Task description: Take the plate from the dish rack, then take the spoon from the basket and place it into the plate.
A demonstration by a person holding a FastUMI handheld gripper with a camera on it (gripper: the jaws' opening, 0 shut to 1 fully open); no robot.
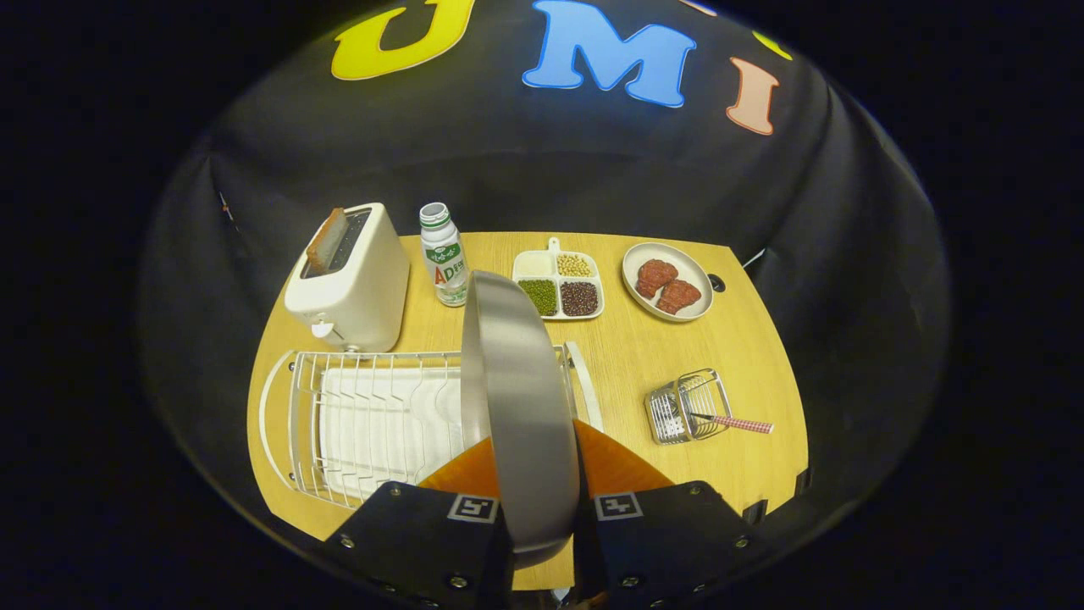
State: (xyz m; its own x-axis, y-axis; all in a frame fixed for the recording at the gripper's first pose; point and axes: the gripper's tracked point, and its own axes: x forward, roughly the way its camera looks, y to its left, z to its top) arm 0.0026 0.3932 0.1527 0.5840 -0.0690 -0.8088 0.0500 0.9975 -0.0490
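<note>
claw: gripper (pixel 535 500) closed on plate (pixel 517 398), both fingers pinching rim
plate: on edge, upright, above dish rack (pixel 373 424)
spoon (pixel 737 423): in basket (pixel 688 405), right of rack
pose: looks down at table (pixel 644 356)

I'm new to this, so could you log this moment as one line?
gripper: shut on plate | plate: edge-on, above dish rack | spoon: in basket | next: set plate down

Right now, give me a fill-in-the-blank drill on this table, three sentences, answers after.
1. The gripper is shut on the metal ____, held on edge above the dish rack.
2. The spoon lies in the wire ____.
3. A slice of bread sticks up from the ____.

Missing words: plate; basket; toaster.
</note>
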